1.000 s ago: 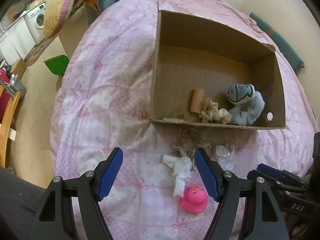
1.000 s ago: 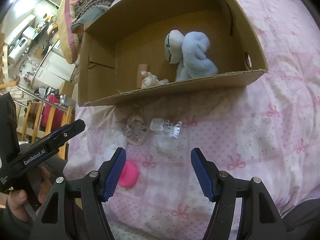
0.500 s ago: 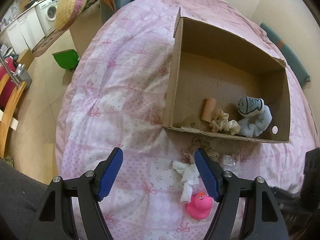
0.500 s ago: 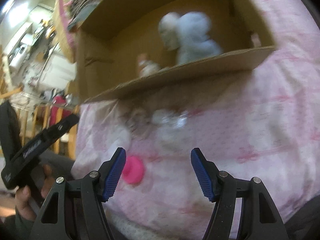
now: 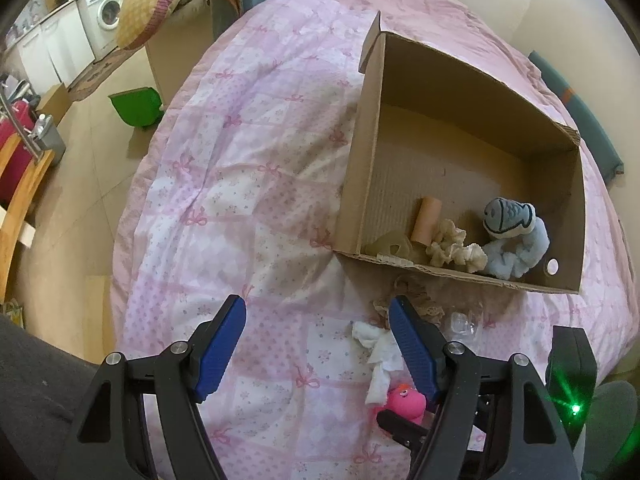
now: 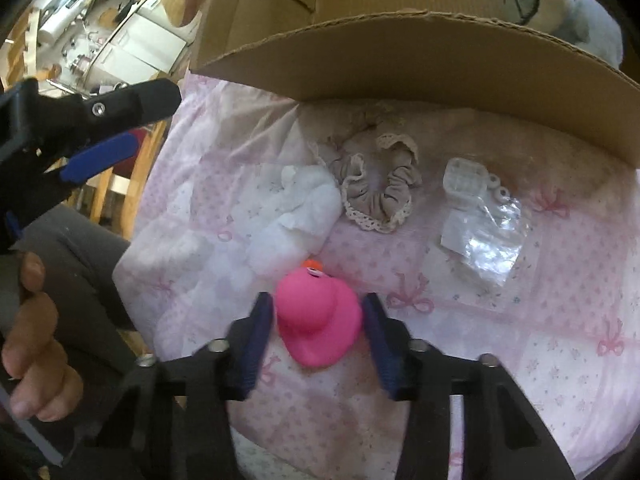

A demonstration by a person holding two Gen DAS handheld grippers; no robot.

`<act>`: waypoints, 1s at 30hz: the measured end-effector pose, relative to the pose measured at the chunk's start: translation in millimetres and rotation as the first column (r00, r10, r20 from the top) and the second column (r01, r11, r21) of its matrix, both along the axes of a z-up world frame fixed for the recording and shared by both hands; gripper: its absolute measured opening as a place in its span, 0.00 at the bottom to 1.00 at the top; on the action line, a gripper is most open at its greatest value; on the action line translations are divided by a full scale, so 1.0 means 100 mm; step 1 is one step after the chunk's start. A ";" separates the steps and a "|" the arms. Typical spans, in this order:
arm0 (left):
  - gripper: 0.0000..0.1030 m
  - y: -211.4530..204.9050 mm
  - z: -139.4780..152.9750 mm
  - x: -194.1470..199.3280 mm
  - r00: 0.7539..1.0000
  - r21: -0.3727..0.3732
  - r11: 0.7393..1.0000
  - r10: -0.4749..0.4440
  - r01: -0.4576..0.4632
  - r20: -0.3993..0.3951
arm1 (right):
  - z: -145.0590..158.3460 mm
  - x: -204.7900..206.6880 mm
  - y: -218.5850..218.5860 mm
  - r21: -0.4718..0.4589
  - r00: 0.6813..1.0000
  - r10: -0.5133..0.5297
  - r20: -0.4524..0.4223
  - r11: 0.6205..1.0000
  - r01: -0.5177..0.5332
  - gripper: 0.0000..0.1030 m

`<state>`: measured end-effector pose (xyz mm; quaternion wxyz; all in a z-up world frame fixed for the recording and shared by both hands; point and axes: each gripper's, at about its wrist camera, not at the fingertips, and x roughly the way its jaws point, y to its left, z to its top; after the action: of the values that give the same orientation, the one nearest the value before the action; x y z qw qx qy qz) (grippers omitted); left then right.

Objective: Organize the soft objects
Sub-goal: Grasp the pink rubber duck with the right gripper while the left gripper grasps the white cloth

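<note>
A pink rubber duck lies on the pink bedspread between the fingers of my right gripper, whose jaws stand close on both its sides; it also shows in the left wrist view. Beside it lie a white crumpled cloth, a beige scrunchie and a clear plastic packet. The cardboard box holds a blue plush fish, a light blue scrunchie, a cream scrunchie and a cardboard tube. My left gripper is open and empty above the bedspread.
The bed's left edge drops to a floor with a green bin and a wooden chair. A washing machine stands far back. A wall runs behind the box.
My right gripper has dropped down and left over the duck and its jaws have narrowed around it. My left gripper has drawn back to the left, so the box sits further right.
</note>
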<state>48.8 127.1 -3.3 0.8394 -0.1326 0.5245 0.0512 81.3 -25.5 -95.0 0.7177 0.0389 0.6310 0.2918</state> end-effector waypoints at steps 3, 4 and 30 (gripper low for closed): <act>0.70 0.01 0.00 0.00 1.000 -0.002 1.000 0.000 0.000 -0.005 | 0.02 -0.01 -0.02 0.003 1.000 -0.014 -0.002 1.000 0.014 0.43; 0.70 0.02 -0.01 0.00 1.000 -0.004 1.000 0.001 -0.001 -0.007 | 0.04 -0.02 -0.04 0.006 1.000 -0.014 -0.005 1.000 0.014 0.43; 0.06 -0.60 -0.71 0.09 0.930 -0.125 0.960 -0.274 0.249 -0.246 | 0.58 0.03 -1.18 0.163 0.938 -0.335 0.083 0.934 0.319 0.43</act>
<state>57.6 67.0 -74.1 0.7554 -0.0919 0.6452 -0.0682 84.8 -143.6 -36.7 0.7851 0.1801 0.5521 0.2154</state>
